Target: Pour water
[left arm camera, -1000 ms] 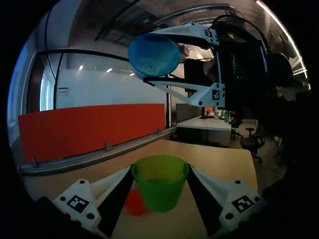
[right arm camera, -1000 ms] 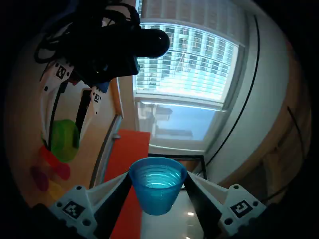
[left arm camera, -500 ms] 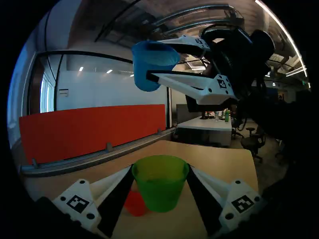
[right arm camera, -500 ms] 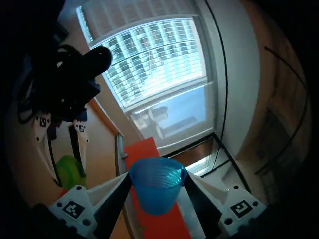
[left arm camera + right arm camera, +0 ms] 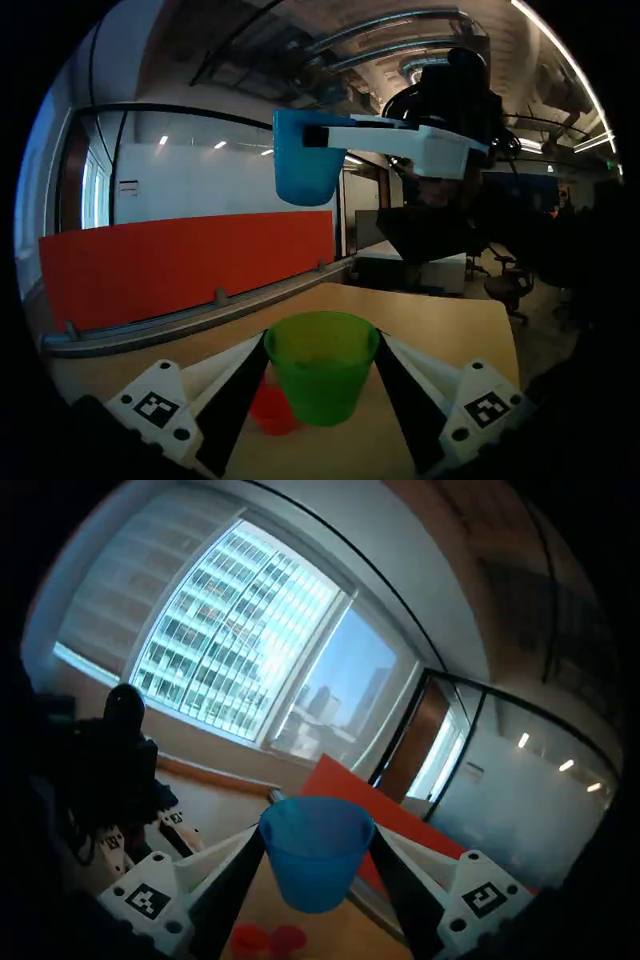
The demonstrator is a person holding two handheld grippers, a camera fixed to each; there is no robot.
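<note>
My left gripper (image 5: 322,340) is shut on a green cup (image 5: 322,376), upright just above the wooden table (image 5: 448,320). High over it hangs a blue cup (image 5: 306,164), upright, with my right gripper (image 5: 316,136) shut on it and seen side-on. In the right gripper view the blue cup (image 5: 316,852) sits between the right gripper's (image 5: 316,832) fingers, rim up; its inside is hidden. The left gripper (image 5: 156,844) shows low at the left there, with a dark hand and cables behind it.
A red cup (image 5: 272,410) stands on the table just behind the green one. Two small red cups (image 5: 268,940) lie below the blue cup. An orange partition (image 5: 184,256) runs along the table's far edge. Office chairs (image 5: 512,288) stand off to the right.
The right gripper has rolled back from a tipped pose, so the blue cup went from mouth-sideways to upright. The left gripper and green cup have stayed put.
</note>
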